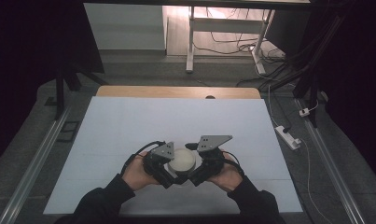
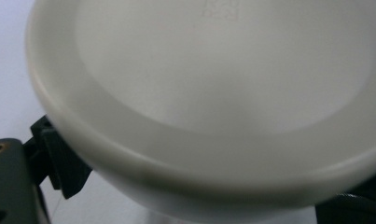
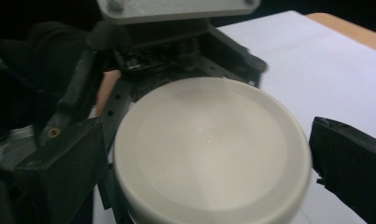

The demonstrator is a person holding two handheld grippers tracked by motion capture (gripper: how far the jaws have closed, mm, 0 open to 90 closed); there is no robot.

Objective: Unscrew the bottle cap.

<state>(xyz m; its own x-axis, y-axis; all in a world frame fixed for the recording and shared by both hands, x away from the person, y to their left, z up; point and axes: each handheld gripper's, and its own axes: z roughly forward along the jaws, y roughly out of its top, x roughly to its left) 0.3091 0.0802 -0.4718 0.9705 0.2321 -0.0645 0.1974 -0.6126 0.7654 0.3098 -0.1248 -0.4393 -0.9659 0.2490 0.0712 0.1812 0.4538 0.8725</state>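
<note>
Lidded container [image 1: 182, 159]: round, cream-white, standing upright near the front edge of the white table sheet [image 1: 129, 126], midway left to right.
Orientation: lid face up, flat and level in the high view; round body, so no long axis across the table; axis vertical.
Lid [image 3: 212, 149]: wide rolled rim, shallow flat centre panel, overhanging the body below.
Markings: small square embossed stamp at lid centre, seen in both gripper views; characters too faint to read.
Left gripper [image 1: 163, 164]: pressed in at the container's left side, held by the left hand [image 1: 138, 171].
Left jaws: one black jaw tucked under the lid rim at the container's near-left in the left gripper view; the other hidden by the container; whether clamped or loose, cannot tell.
Right gripper [image 1: 200, 167]: at the container's right side, held by the right hand [image 1: 228, 176].
Right jaws: spread apart, one each side of the lid in the right gripper view; left jaw touching or nearly touching the rim, right jaw just clear of it; released, straddling, not squeezing.
Grey plates: one atop each gripper, flanking the container's far side.
</note>
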